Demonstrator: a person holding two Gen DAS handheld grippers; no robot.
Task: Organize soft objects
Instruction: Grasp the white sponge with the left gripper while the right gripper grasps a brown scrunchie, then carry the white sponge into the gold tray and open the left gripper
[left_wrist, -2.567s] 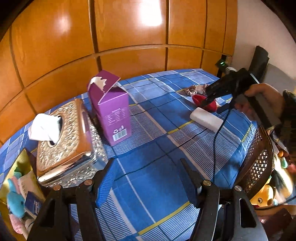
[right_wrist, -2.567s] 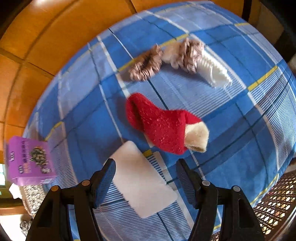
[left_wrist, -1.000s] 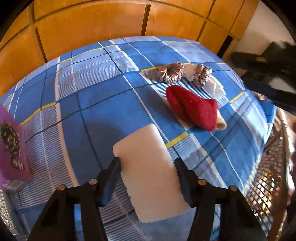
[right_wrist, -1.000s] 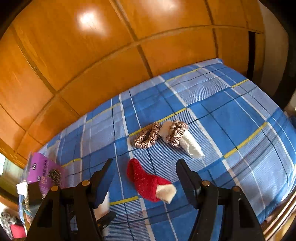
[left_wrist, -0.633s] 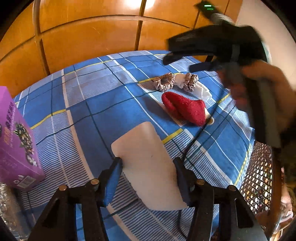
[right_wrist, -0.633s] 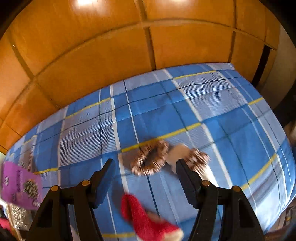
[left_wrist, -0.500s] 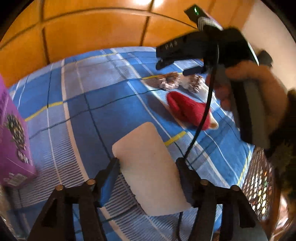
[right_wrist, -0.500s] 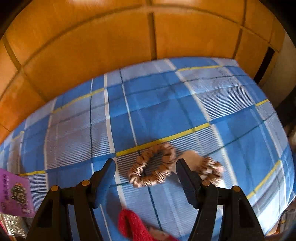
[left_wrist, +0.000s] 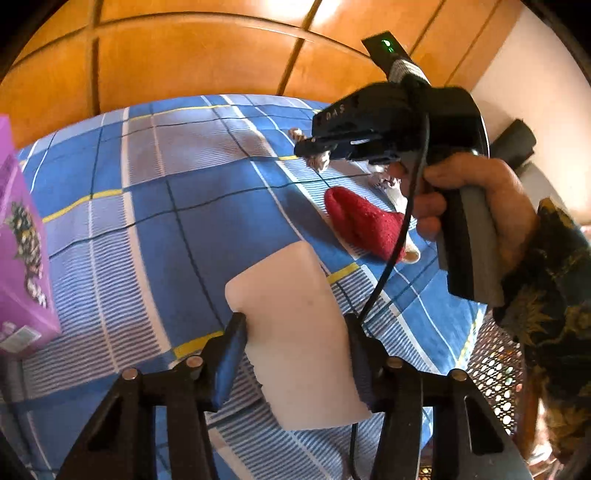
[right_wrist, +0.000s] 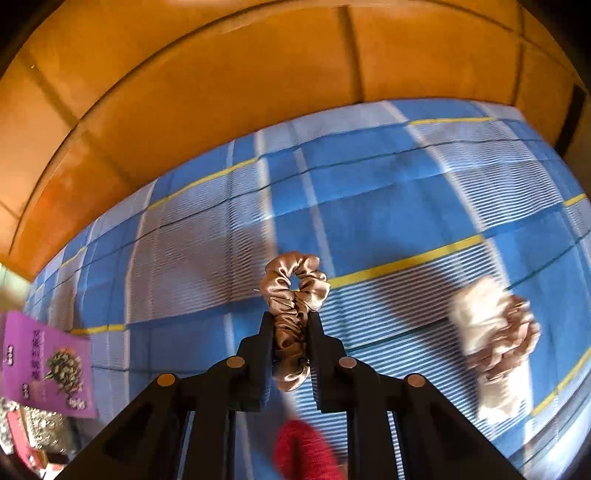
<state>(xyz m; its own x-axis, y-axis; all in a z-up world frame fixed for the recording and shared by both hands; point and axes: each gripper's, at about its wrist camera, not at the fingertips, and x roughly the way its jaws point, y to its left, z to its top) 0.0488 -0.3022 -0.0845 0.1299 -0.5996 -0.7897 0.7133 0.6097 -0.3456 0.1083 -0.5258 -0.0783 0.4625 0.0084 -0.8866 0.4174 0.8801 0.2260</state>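
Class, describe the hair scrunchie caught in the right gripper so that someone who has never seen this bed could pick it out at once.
Start at the blue checked bedspread below the orange wooden panels. Near its middle the right gripper is shut on a tan satin scrunchie, squeezed flat between the fingers with its looped end sticking out. Unlike the second scrunchie to its right, it wraps no white cloth.

We see our left claw (left_wrist: 295, 332) closing, its fingers (left_wrist: 231, 345) on either side of a white foam block (left_wrist: 291, 332) above the blue plaid bedspread (left_wrist: 166, 206). Beyond it lies a red sock (left_wrist: 364, 225). A hand (left_wrist: 476, 206) with a patterned sleeve (left_wrist: 550, 295) holds our right claw (left_wrist: 314, 147) over the scrunchies. A purple box (left_wrist: 22, 258) stands at the left, a wicker basket (left_wrist: 491, 369) at the right.
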